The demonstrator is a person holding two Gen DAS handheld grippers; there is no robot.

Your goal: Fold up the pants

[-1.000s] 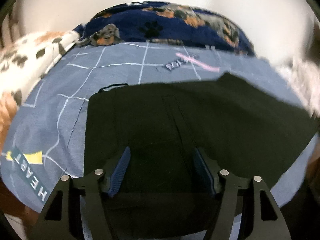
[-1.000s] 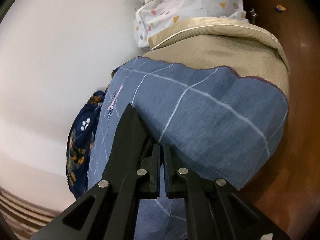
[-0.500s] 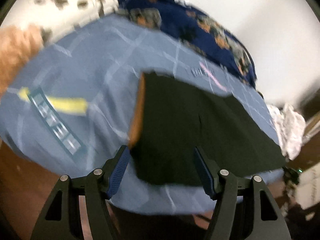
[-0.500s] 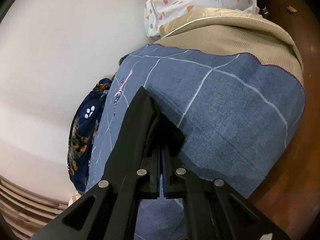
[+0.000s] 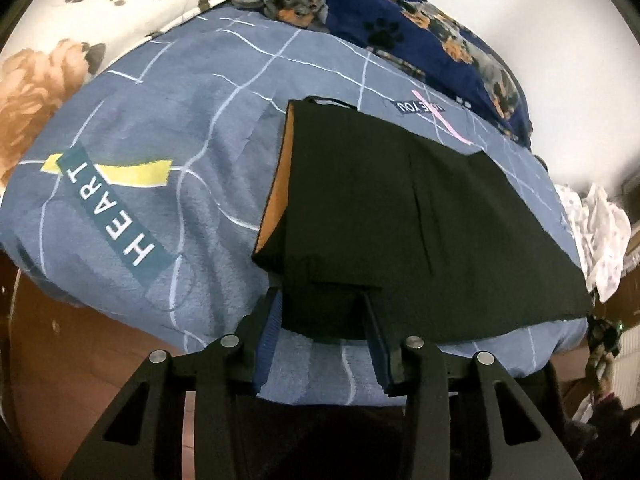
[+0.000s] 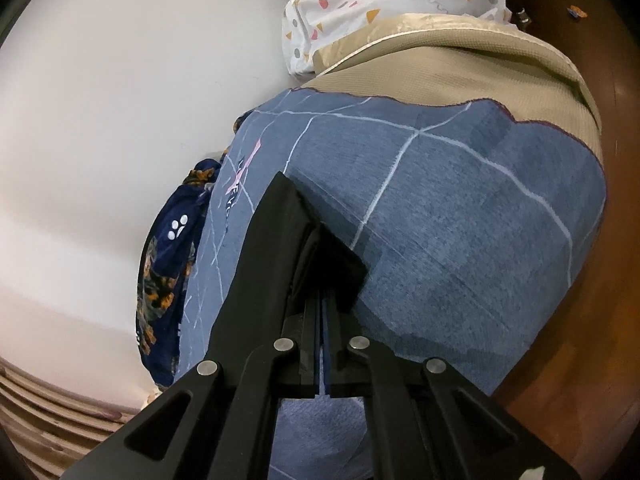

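Left wrist view: my left hand-held gripper (image 5: pixel 324 320) has just been closing; the near corner of the black pants (image 5: pixel 400 216) sits between its blue pads (image 5: pixel 267 334), though I can't tell if they pinch yet. The pants lie folded on the blue blanket (image 5: pixel 192 152), orange lining showing at the left edge. Blanket labels read "HEART" and, upside down, "YOU"; the word beside it is crossed by a pink stripe.

Right wrist view: my right hand-held gripper (image 6: pixel 324 312) is clamped tight on a bunched pants edge. Fingertips hidden by cloth. Blanket lettering here probably unreadable.
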